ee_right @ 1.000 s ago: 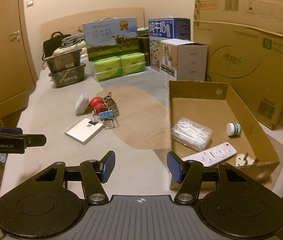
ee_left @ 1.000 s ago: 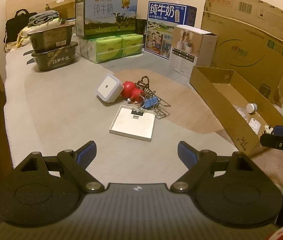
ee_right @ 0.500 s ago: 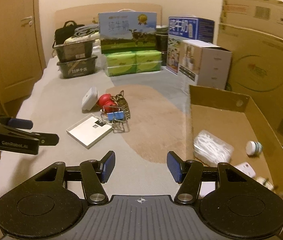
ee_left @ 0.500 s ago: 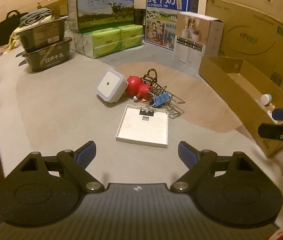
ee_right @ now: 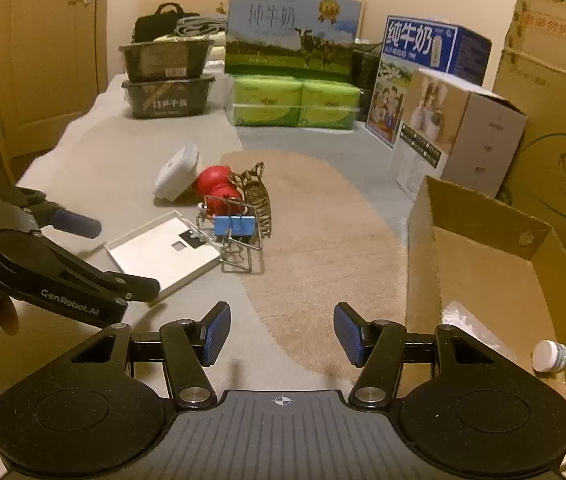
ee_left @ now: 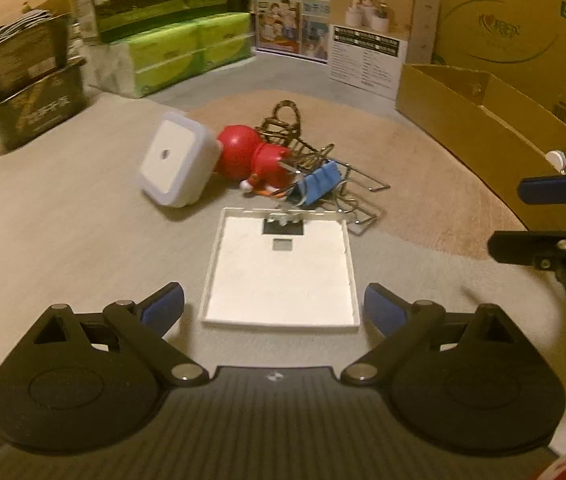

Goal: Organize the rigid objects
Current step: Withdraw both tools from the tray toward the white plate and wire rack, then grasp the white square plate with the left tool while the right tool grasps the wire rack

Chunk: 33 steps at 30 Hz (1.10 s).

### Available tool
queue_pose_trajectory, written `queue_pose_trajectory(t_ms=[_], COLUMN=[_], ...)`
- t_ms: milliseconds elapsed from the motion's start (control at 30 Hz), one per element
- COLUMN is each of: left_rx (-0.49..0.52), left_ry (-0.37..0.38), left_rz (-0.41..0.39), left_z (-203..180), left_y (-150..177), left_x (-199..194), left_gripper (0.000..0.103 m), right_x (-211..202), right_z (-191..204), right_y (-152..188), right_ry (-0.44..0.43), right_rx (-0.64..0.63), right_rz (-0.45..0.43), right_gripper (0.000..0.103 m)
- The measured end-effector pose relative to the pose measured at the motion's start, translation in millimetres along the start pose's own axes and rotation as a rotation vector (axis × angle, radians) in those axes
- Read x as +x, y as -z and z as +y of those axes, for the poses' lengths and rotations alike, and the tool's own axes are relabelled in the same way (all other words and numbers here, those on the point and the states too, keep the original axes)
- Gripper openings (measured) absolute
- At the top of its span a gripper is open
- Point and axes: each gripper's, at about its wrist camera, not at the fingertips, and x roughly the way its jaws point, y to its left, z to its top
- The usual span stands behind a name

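A flat white square tray (ee_left: 281,272) (ee_right: 163,252) lies on the grey cover. Behind it sit a white square night light (ee_left: 175,160) (ee_right: 177,172), a red toy figure (ee_left: 255,158) (ee_right: 215,186), a blue binder clip (ee_left: 317,182) (ee_right: 235,226), a wire rack (ee_left: 359,204) and a brown hair claw (ee_right: 257,196). My left gripper (ee_left: 273,306) (ee_right: 127,257) hovers at the tray's near edge. Its jaws are opening, the pads flank the tray's corners and touch nothing. My right gripper (ee_right: 283,332) (ee_left: 509,216) stands open and empty over the tan rug, beside the open cardboard box (ee_right: 483,260).
The cardboard box (ee_left: 483,120) holds a white-capped bottle (ee_right: 549,356) and a clear plastic case (ee_right: 471,328). Milk cartons (ee_right: 295,28), green tissue packs (ee_right: 295,104), dark stacked trays (ee_right: 167,80) and a white carton (ee_right: 459,132) line the back. A wooden door (ee_right: 43,40) is at left.
Both grippers have moved forward and down toward the pile. The left gripper's jaws have spread wider and now reach the white tray's near edge.
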Motion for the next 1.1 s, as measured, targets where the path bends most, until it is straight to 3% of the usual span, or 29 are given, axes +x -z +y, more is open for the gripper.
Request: queue_pose_trajectory(t_ms=[233, 300, 500, 800, 1100], left_rx=[0.02, 0.013, -0.002, -0.071, -0.069], left_ry=[0.019, 0.017, -0.003, -0.048, -0.06], left_rz=[-0.001, -0.005, -0.001, -0.013, -0.048], left_z=[-3, -1, 14, 46, 46], left_y=[-6, -7, -1, 16, 21], left_x=[20, 20, 7, -7, -7], left_gripper=[0.096, 0.086, 0.084, 0.084, 0.085], right_x=[18, 21, 34, 68, 101], right_z=[-2, 0, 9, 41, 22], right_y=[0, 0, -7, -18, -35], right_ry=[-0.002, -0.004, -0.015, -0.037, -0.099], right_rx=[-0.016, -0.024, -0.074, -0.253, 0.011], right_rz=[0.02, 0.022, 0.018, -0.011, 0.004], right_gripper=[0.058, 0.058, 0.057, 0.058, 0.057])
